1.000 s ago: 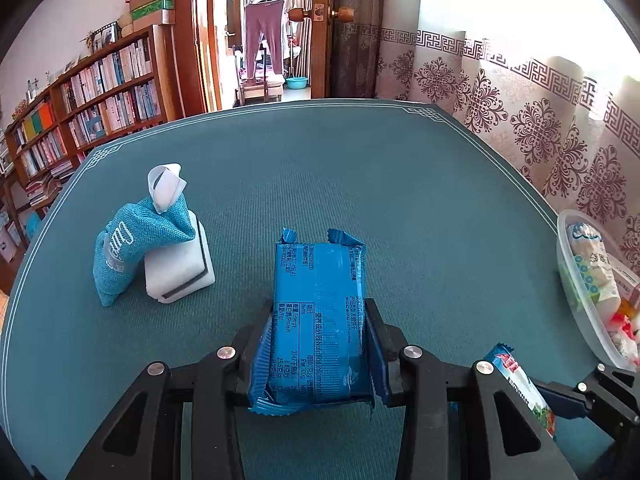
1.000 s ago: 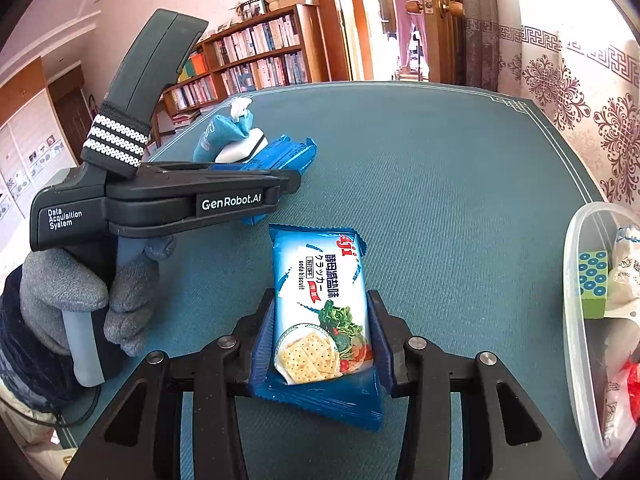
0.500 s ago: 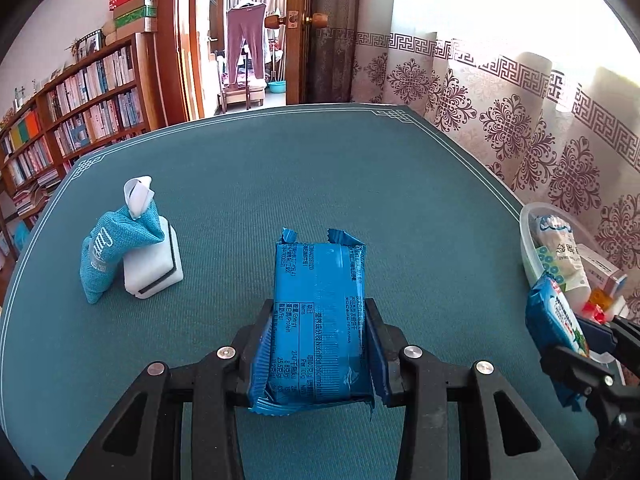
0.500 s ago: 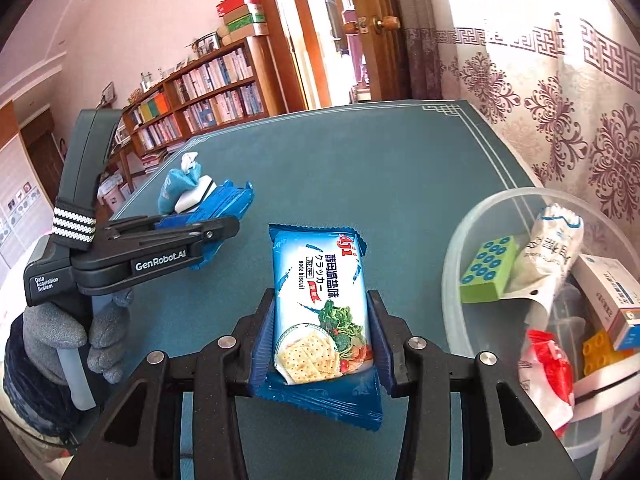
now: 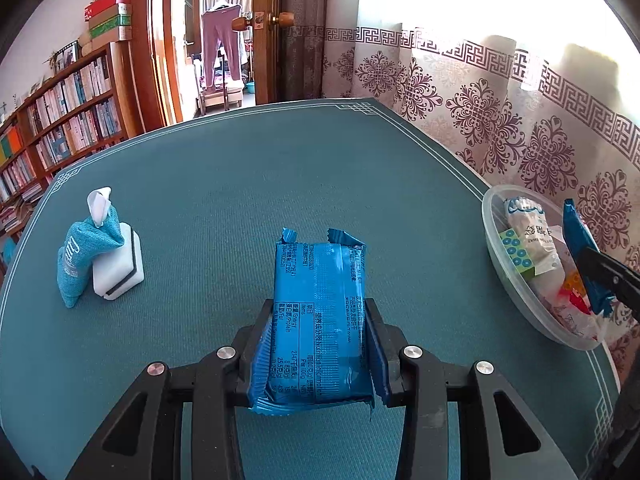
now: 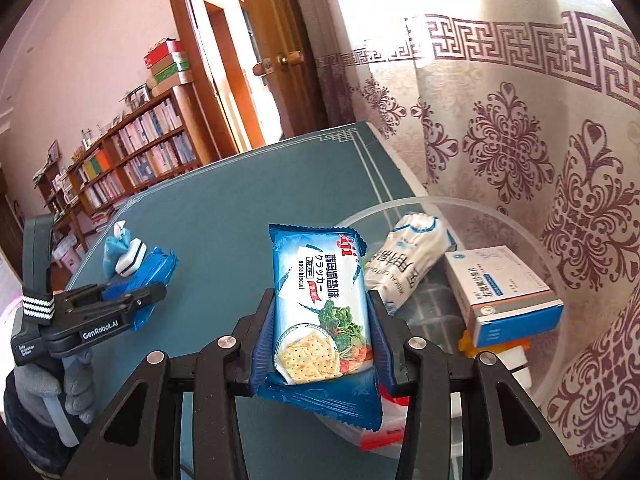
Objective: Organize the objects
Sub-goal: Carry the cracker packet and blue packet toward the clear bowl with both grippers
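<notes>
A: What is the left gripper carrying?

B: A blue cracker packet, back side up with its printed nutrition table showing. The jaws are pressed against its two long sides, low in the centre of the left wrist view, above the teal table.

A: And the right gripper?

B: Its jaws clamp a soda biscuit packet, picture side up, in the lower centre of the right wrist view. The packet's far end reaches over the rim of the clear plastic bowl at the right.

A: What lies in that bowl?

B: A white wrapped roll with blue print, a white and blue box, something red and something yellow beneath them. In the left wrist view a green block with blue dots also shows there.

A: Anything left on the table?

B: At the left of the left wrist view, a small teal pouch leans against a white block with a dark stripe; they touch.

A: Is a hand visible?

B: A grey-gloved hand grips the left gripper's handle at the lower left of the right wrist view.
</notes>
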The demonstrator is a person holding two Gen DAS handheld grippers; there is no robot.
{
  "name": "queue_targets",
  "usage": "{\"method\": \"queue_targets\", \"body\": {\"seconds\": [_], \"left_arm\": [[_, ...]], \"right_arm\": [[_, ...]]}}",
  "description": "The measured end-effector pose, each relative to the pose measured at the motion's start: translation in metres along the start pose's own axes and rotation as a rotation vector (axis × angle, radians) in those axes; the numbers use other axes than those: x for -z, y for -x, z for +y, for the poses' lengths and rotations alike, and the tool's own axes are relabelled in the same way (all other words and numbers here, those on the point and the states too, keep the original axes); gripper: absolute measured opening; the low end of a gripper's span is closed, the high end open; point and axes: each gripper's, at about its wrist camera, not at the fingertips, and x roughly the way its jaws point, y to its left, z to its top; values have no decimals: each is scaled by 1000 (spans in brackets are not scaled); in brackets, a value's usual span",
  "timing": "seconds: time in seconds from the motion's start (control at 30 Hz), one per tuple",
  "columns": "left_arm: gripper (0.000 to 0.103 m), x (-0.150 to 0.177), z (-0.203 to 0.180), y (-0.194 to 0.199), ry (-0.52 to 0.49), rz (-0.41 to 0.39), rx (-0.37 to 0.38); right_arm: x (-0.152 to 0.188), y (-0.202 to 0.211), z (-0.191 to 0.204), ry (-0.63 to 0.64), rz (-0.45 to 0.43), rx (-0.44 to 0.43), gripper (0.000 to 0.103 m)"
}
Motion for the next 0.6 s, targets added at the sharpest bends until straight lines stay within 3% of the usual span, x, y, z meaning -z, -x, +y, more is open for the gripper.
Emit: {"method": "queue_targets", "body": {"seconds": [0.33, 0.6], "left_arm": [[43, 3, -20, -2, -33, 10, 26], [43, 5, -31, 0, -58, 19, 51]], "right_arm": [[-4, 2, -28, -66, -62, 143, 46], [-1, 10, -21, -16, -95, 163, 46]]}}
